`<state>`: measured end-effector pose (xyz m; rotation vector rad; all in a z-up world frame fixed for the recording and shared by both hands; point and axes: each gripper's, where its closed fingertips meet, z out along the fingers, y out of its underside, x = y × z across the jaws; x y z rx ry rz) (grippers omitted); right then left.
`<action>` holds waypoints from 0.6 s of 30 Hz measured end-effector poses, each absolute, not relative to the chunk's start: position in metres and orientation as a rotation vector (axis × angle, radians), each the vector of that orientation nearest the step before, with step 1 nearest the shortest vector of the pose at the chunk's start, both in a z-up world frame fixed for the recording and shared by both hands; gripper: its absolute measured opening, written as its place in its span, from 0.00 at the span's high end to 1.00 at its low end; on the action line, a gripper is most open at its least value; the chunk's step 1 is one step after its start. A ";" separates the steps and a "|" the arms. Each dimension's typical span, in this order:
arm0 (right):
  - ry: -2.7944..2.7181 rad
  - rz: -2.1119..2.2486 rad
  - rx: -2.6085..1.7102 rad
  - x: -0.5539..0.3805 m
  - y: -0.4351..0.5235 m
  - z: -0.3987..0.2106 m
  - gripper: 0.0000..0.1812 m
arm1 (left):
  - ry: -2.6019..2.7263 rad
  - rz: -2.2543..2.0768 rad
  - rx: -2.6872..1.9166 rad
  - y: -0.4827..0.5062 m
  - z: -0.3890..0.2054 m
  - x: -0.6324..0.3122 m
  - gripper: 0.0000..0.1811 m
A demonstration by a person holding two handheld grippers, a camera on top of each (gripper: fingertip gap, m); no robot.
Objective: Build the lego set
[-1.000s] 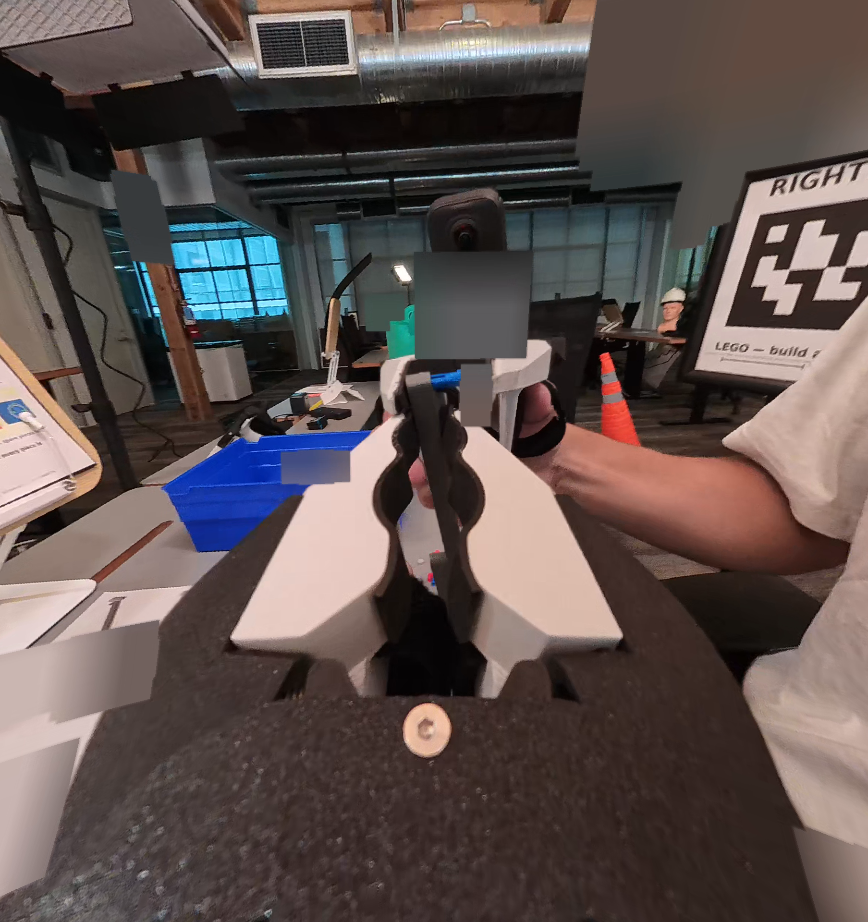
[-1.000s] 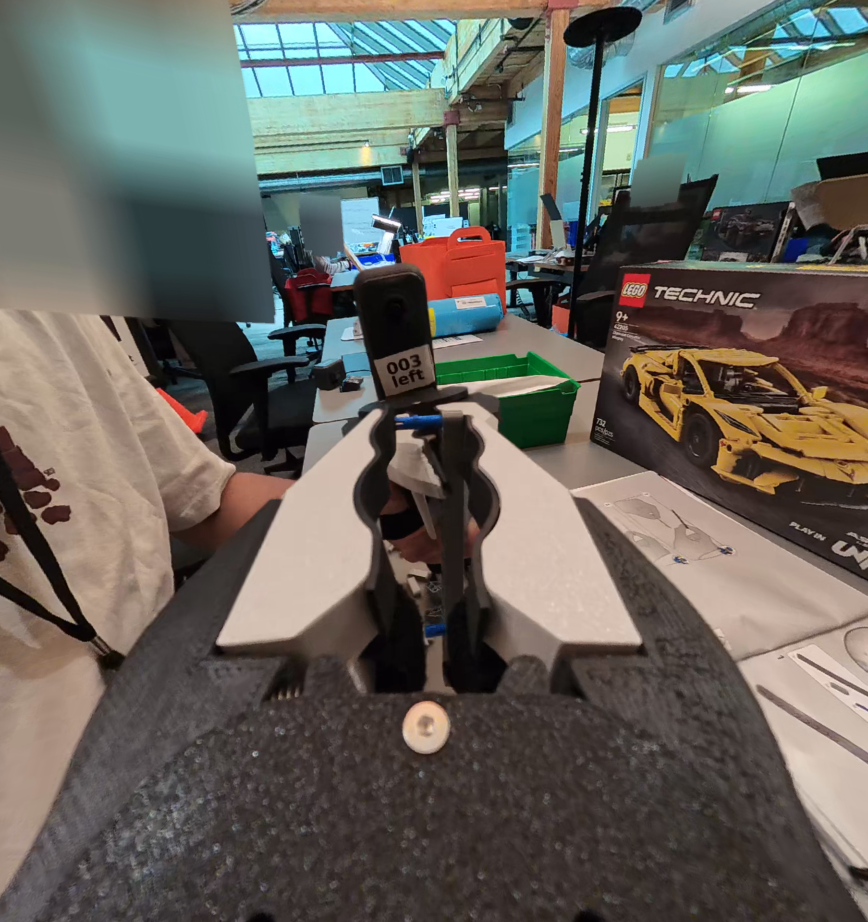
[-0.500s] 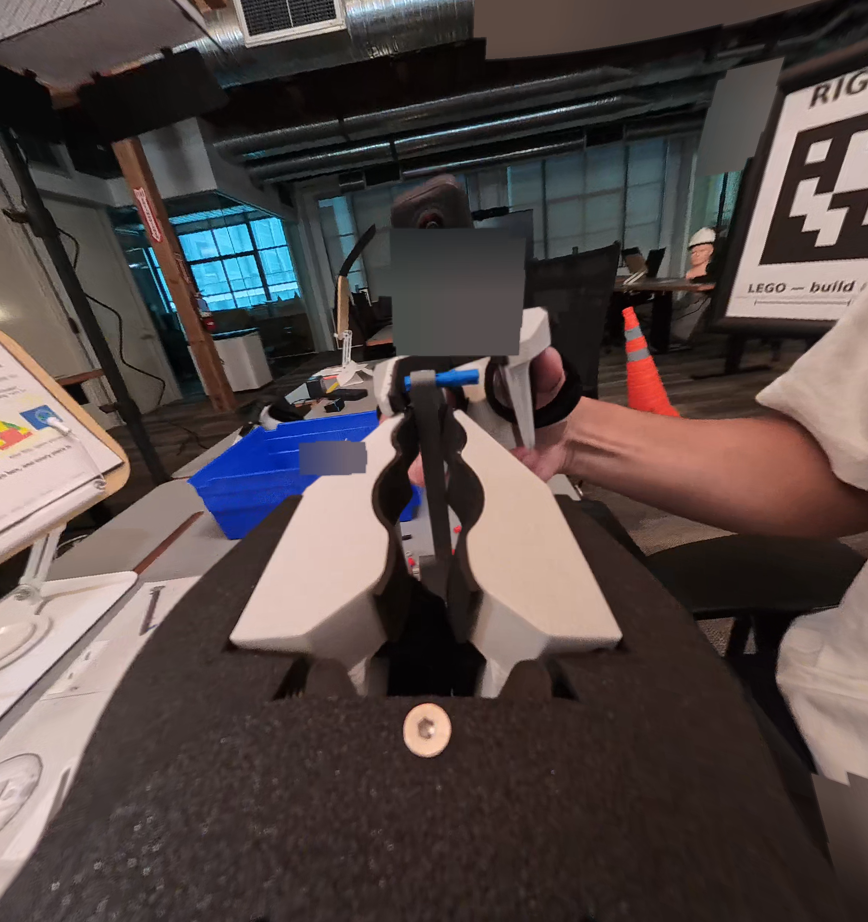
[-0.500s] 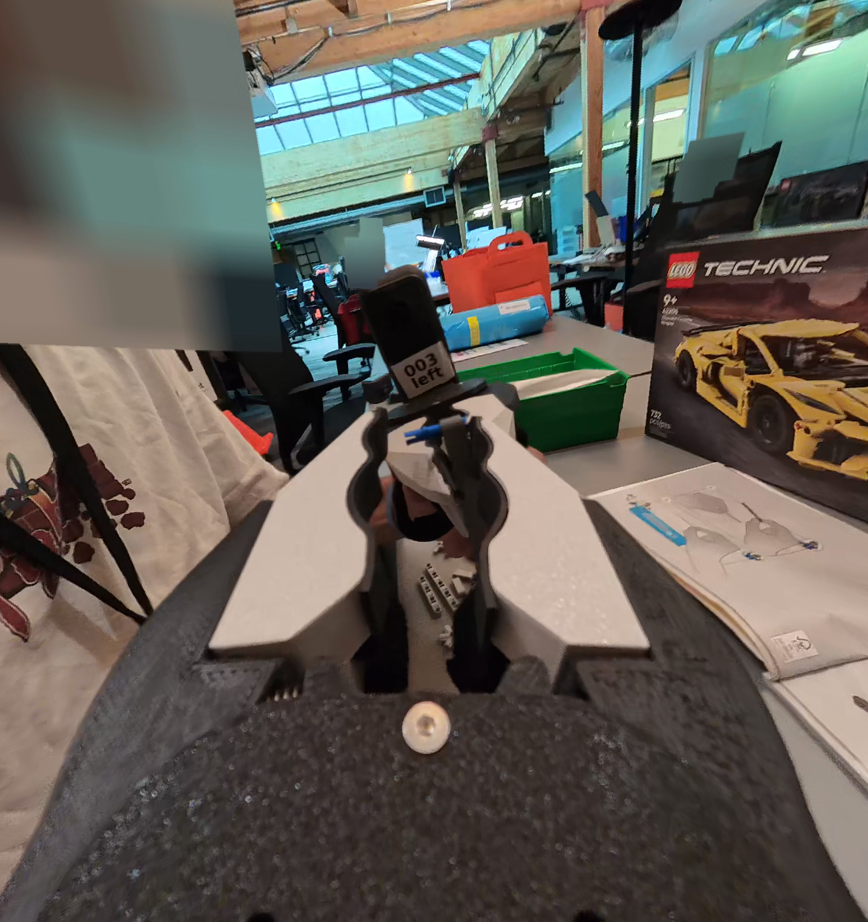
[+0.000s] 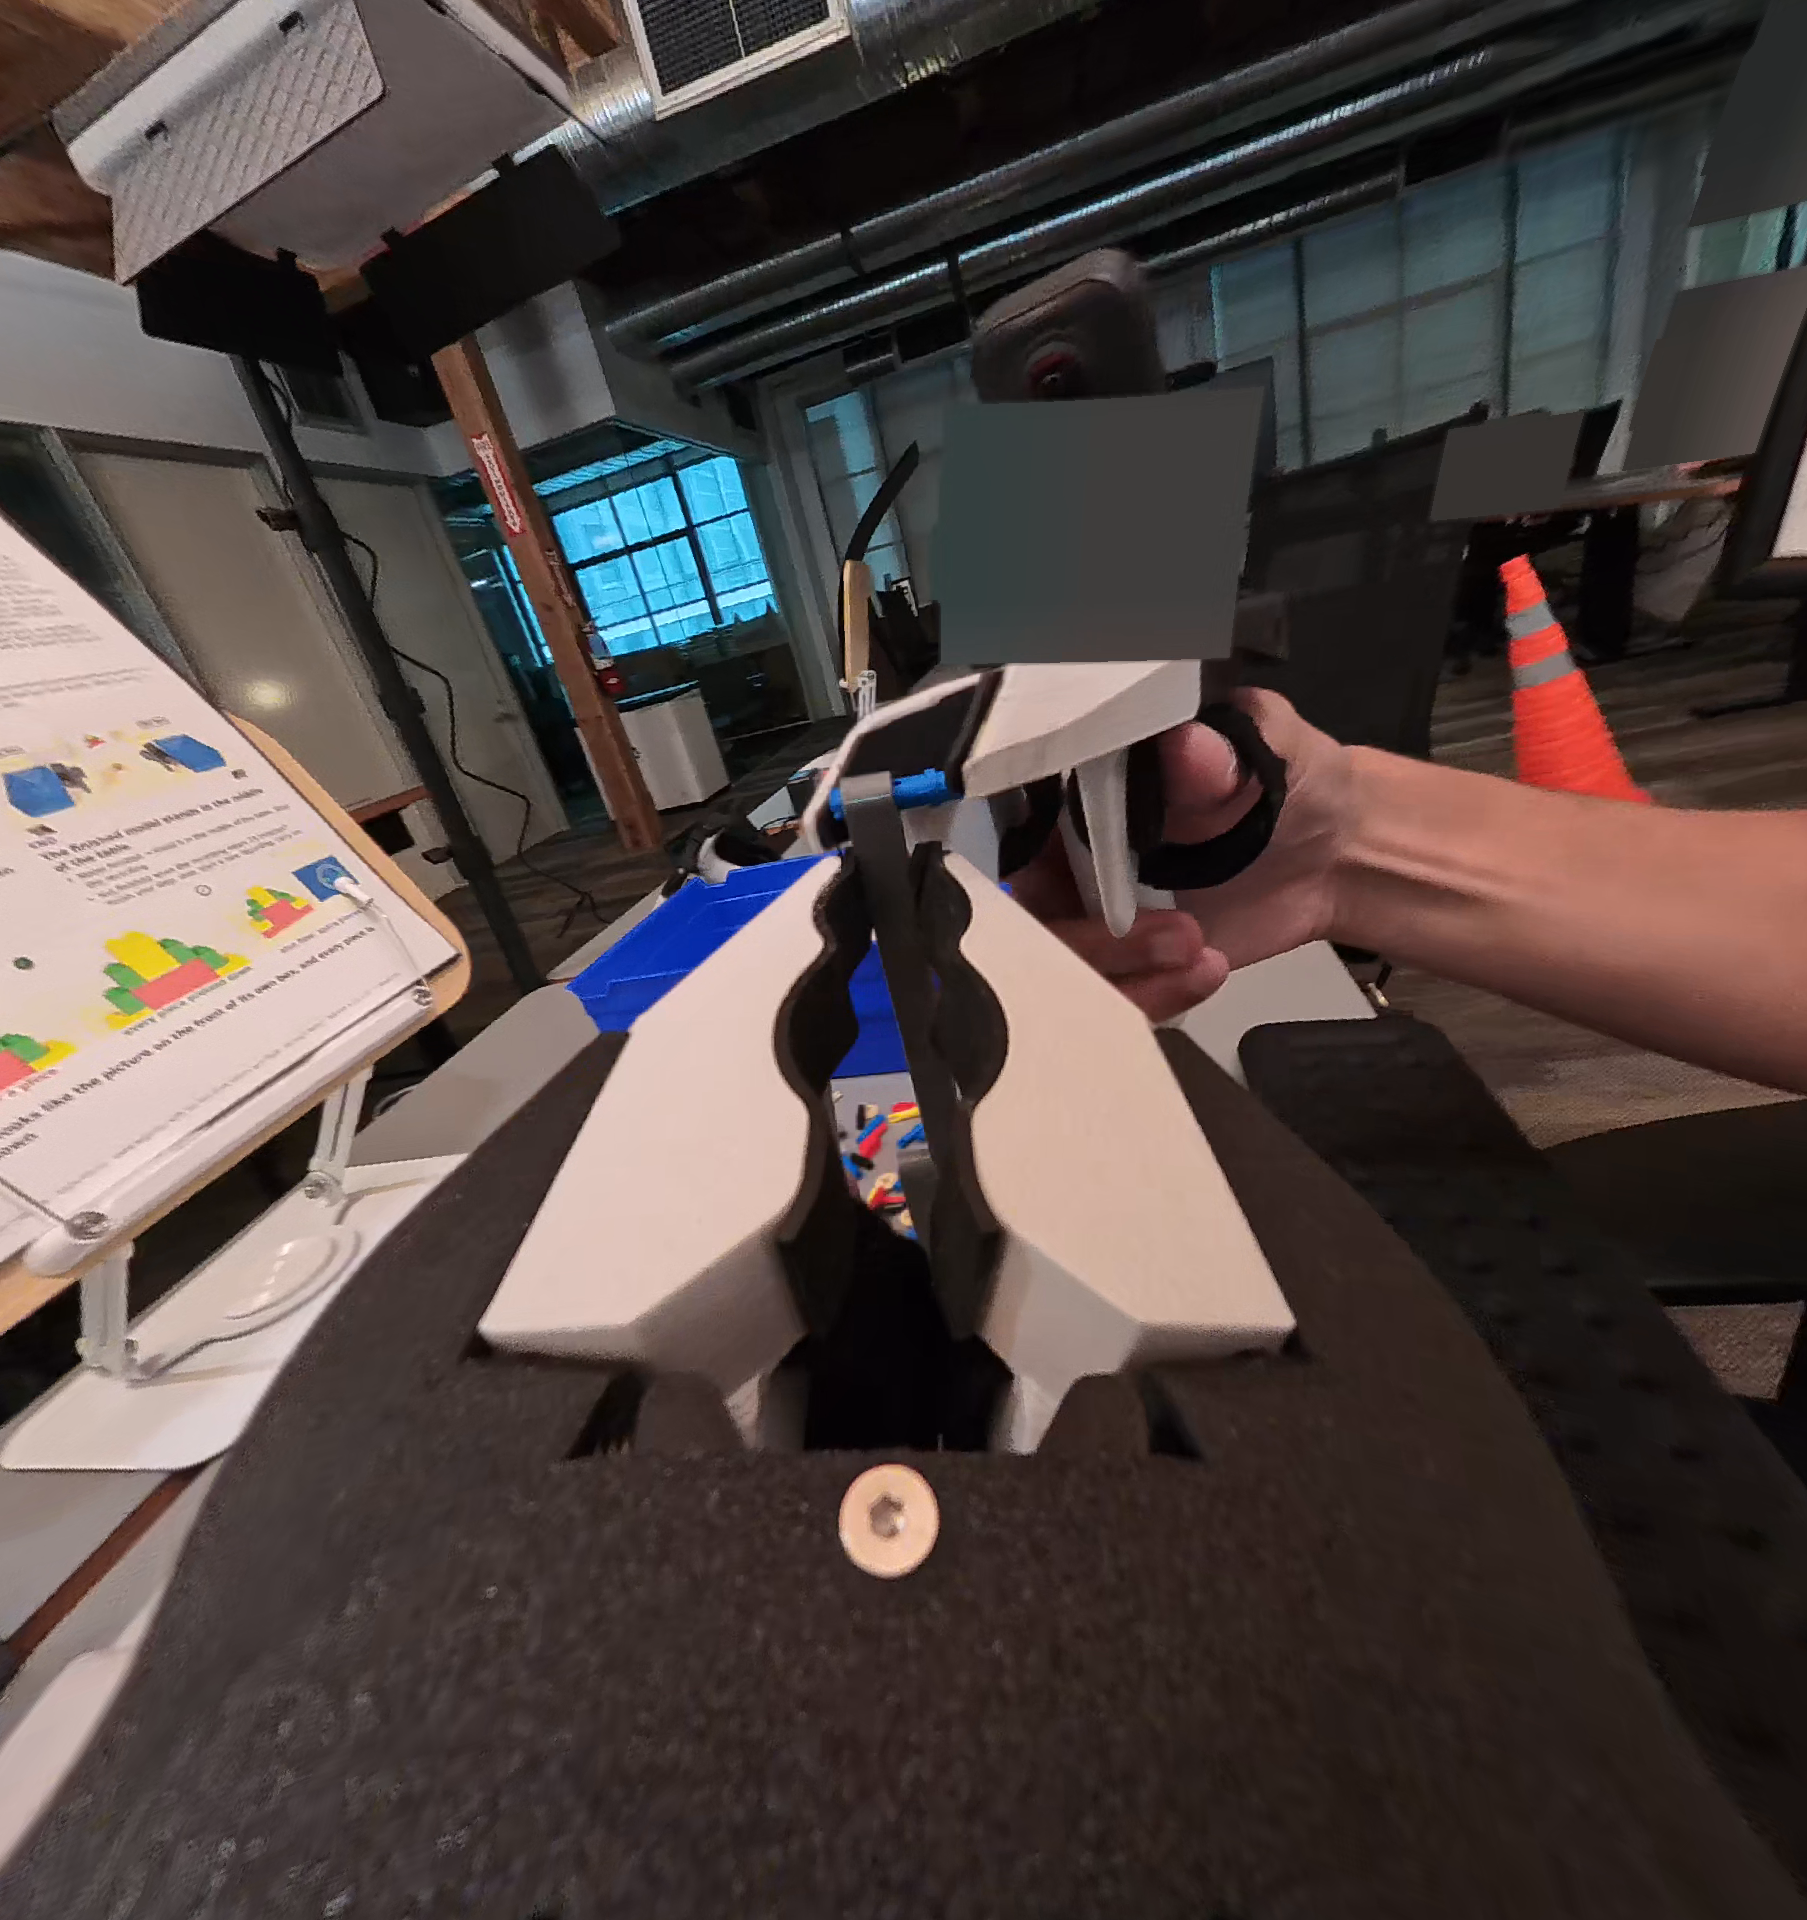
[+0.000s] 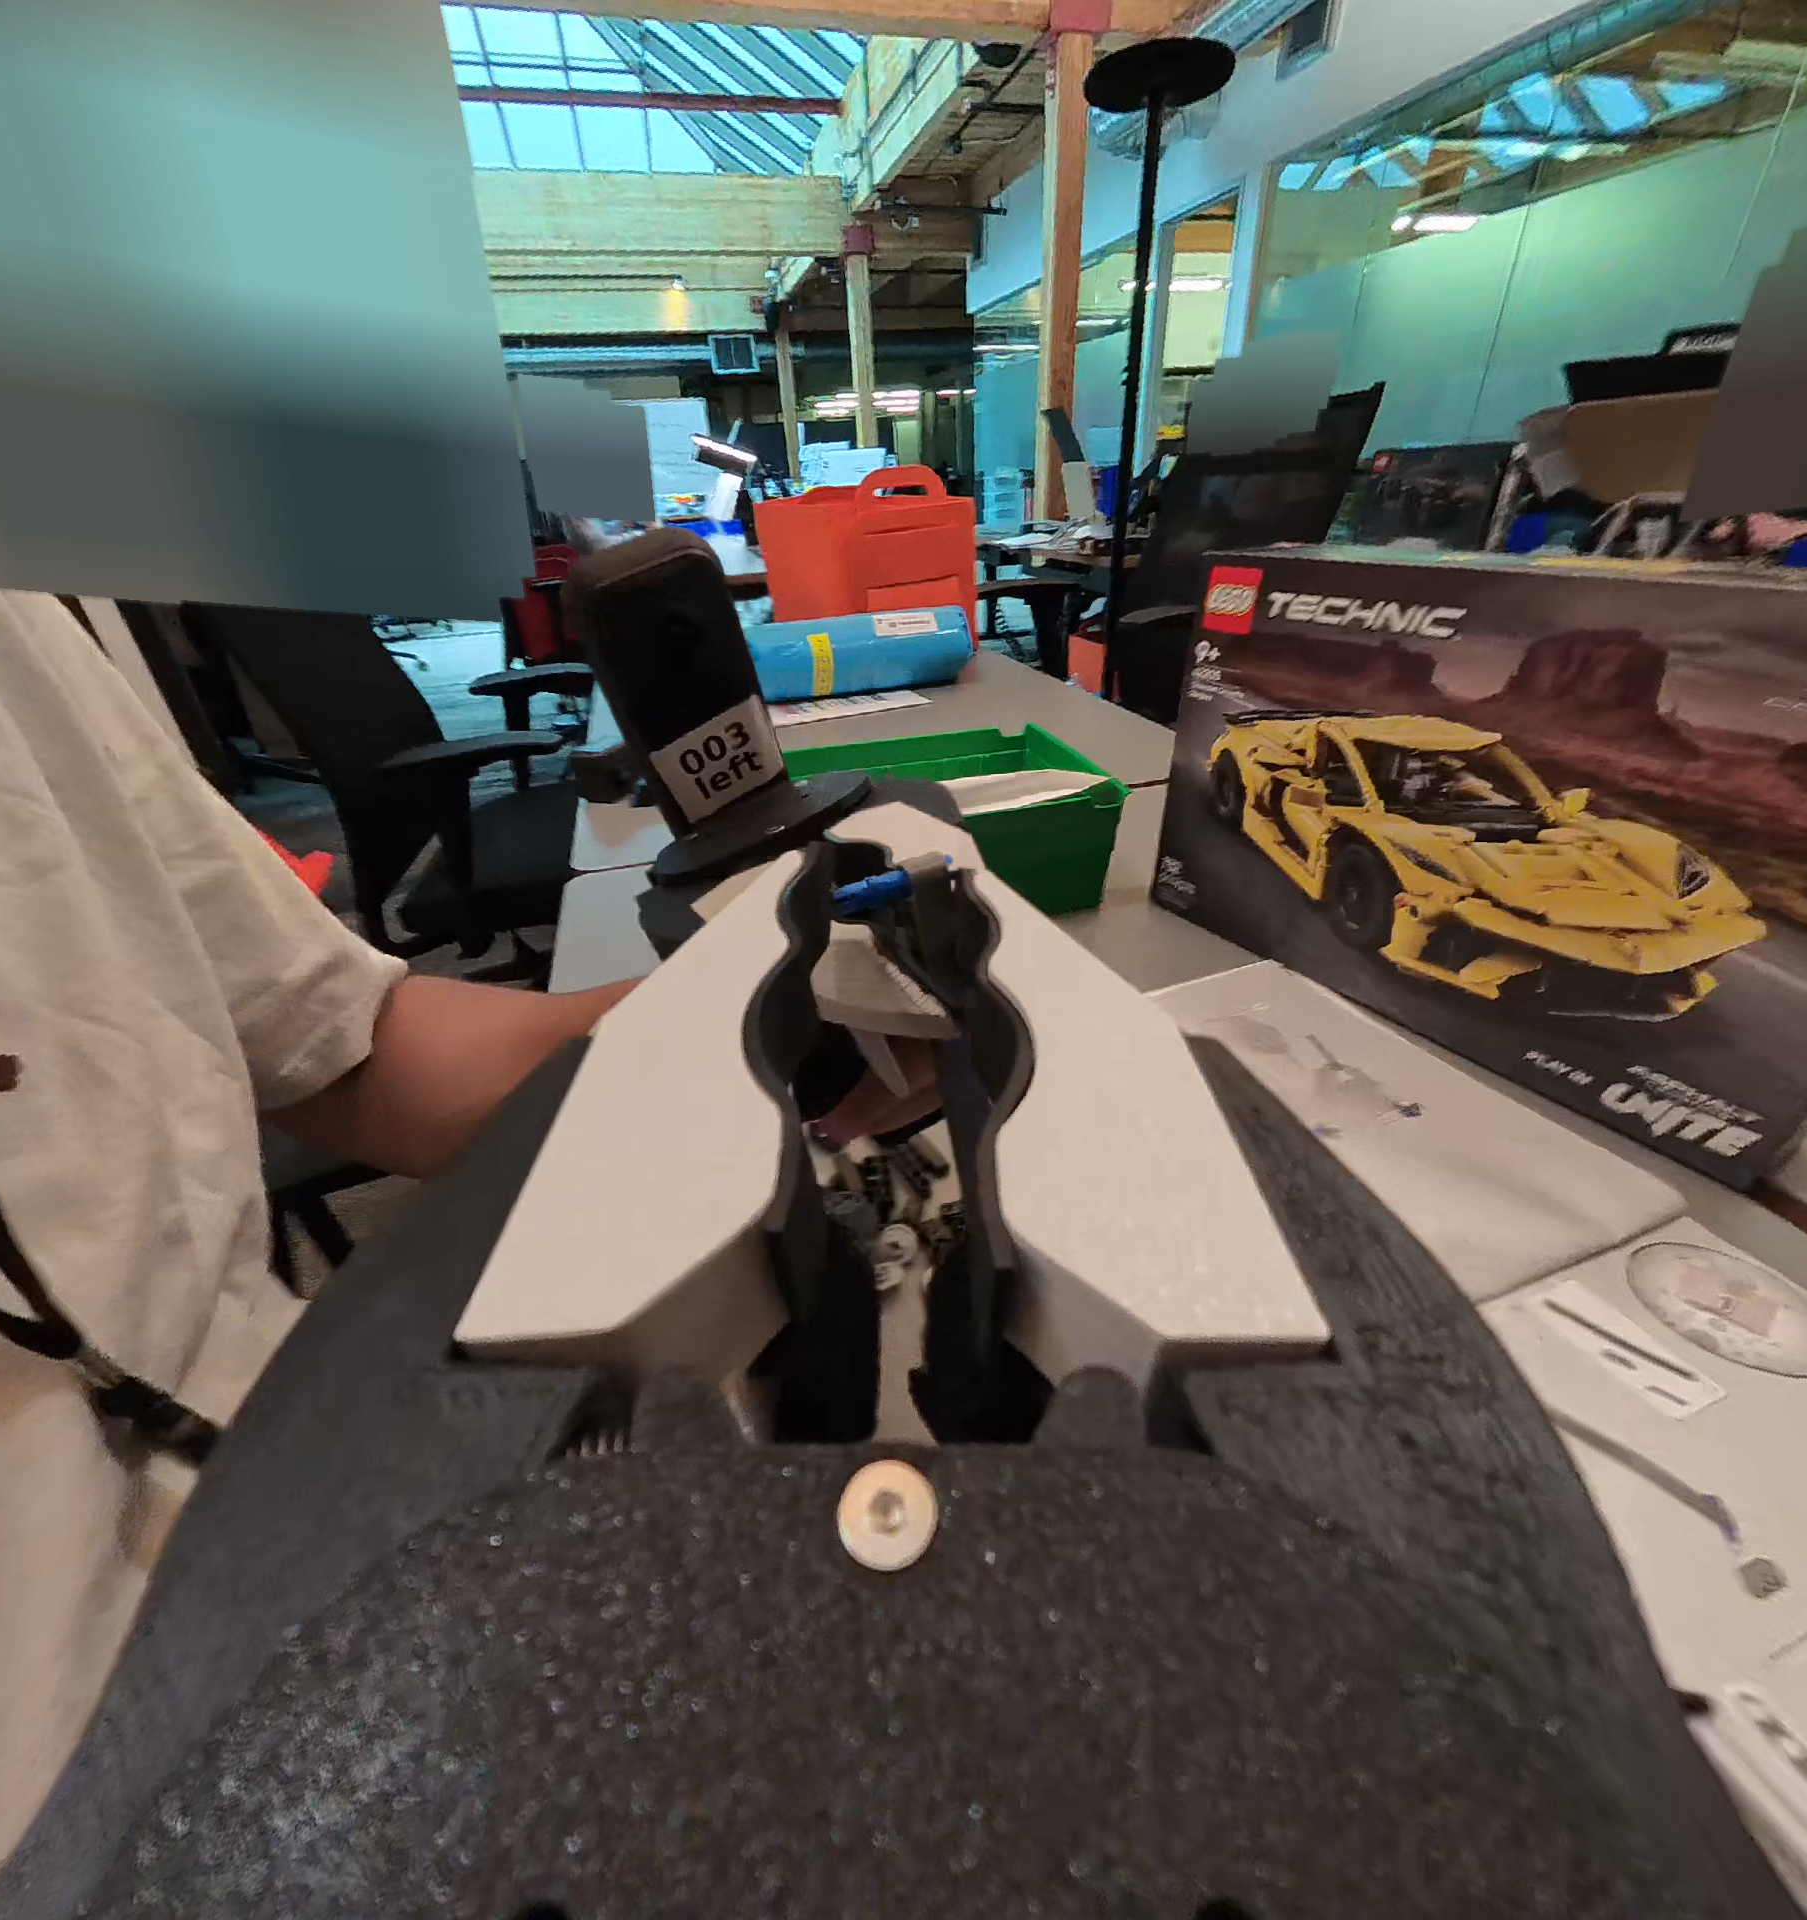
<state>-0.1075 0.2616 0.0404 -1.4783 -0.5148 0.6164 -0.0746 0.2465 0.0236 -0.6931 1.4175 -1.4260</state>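
Observation:
In the left wrist view my left gripper is shut on a long dark grey beam and holds it upright above the table. A blue pin sits through the beam's top end. My right gripper faces me, turned on its side, with its fingers closed around the pin and the beam top. In the right wrist view my right gripper holds the blue pin against the beam. The left gripper is just beyond it.
A blue bin and loose small pieces lie below the grippers. An instruction sheet on a stand is at the left. A green bin, the set's box and an open booklet are at the right. My left and right fingertips are right by each other.
Both grippers have stayed together at the beam's top. The left view has swung left and tilted, and the right gripper has rolled onto its side. The pin stays in the beam.

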 end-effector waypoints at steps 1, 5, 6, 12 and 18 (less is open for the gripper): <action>-0.511 0.662 -1.484 -0.108 0.259 0.039 0.87 | 1.424 -1.406 -0.685 0.245 0.023 -0.074 0.96; -0.523 0.668 -1.462 -0.106 0.255 0.035 0.87 | 1.451 -1.375 -0.683 0.240 0.018 -0.072 0.96; -0.529 0.647 -1.459 -0.105 0.255 0.034 0.87 | 1.457 -1.360 -0.682 0.241 0.017 -0.071 0.96; -0.562 0.626 -1.437 -0.104 0.250 0.032 0.87 | 1.470 -1.284 -0.655 0.237 0.015 -0.070 0.96; -0.553 0.674 -1.417 -0.105 0.247 0.030 0.88 | 1.481 -1.185 -0.610 0.236 0.013 -0.069 0.96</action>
